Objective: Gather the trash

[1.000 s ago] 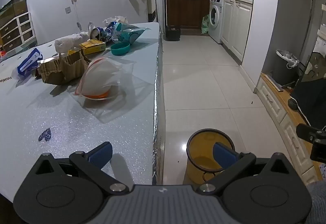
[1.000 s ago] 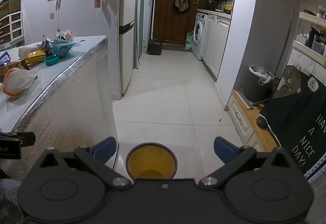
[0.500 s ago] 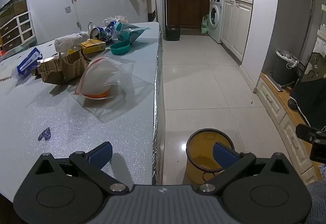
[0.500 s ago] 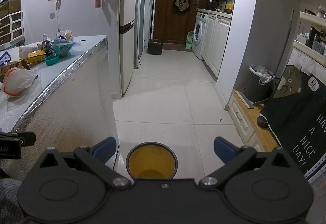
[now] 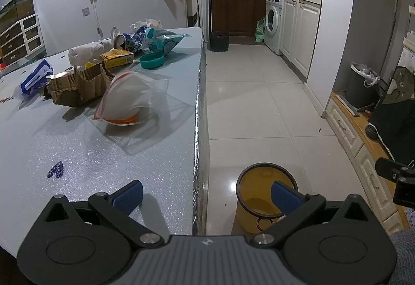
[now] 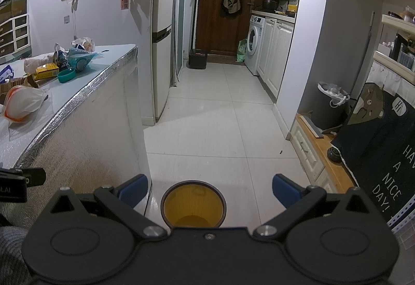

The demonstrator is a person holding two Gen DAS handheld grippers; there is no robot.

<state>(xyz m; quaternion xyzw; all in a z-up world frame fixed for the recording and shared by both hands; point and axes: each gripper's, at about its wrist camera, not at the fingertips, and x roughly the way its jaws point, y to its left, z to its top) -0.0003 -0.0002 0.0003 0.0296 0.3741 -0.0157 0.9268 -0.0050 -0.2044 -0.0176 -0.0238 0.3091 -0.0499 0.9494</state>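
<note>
Fingers on both grippers spread wide, nothing held: left gripper (image 5: 206,195) hangs over the tabletop (image 5: 77,155) corner, right gripper (image 6: 210,190) is out over the floor, above the yellow bin (image 6: 193,203). We read this as pre-pick; no trash looks collected, though we can't see the bin's bottom well enough to be sure. Trash is all up on the tabletop: zip bag (image 5: 127,100) with something white and orange inside is nearest, torn cardboard (image 5: 77,86) just behind it to the left, then yellow box (image 5: 116,58), teal lid (image 5: 152,60), can (image 5: 120,41) and wrappers farther back. Risks as we see them: the bag film is slack and slippery, so a shallow pinch may grab only plastic and slip mid-carry; the bag touches or nearly touches the cardboard, so dragging it could pull that along. The bin sits on the floor just beside the tabletop's foil edge (image 5: 199,103), so a release before clearing that edge lands on the tiles. Open room: bare tabletop between our left fingers and the bag, clear floor to the right.
</note>
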